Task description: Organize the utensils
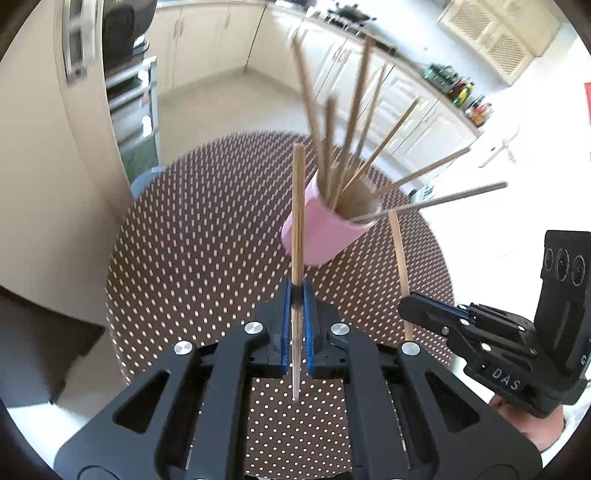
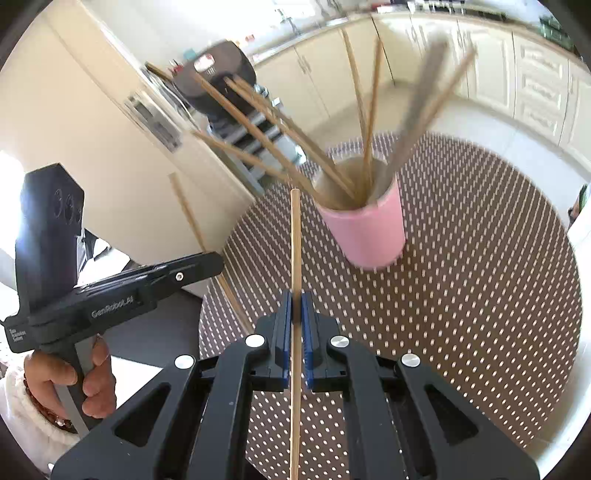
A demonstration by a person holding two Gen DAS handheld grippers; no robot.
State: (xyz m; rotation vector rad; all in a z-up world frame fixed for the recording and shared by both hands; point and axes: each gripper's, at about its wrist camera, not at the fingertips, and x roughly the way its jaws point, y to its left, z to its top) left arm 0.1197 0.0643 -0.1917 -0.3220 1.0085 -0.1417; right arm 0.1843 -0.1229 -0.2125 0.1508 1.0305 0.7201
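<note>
Tabletop (image 2: pixel 480 295), round and dotted, carries the pink cup (image 2: pixel 369 232) near its far edge, chopsticks fanned inside. Left gripper (image 1: pixel 297 325) pinches a chopstick pair (image 1: pixel 297 206); right gripper (image 2: pixel 295 339) pinches a single chopstick (image 2: pixel 295 240). Best lift each tip above the rim, then lower steeply, lest the cup tip.

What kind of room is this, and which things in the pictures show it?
Most likely a home kitchen. Cream cabinets run under a countertop, a stove top sits on the counter, and bottles stand along it. A pink cup of chopsticks stands on a dotted round table.
</note>
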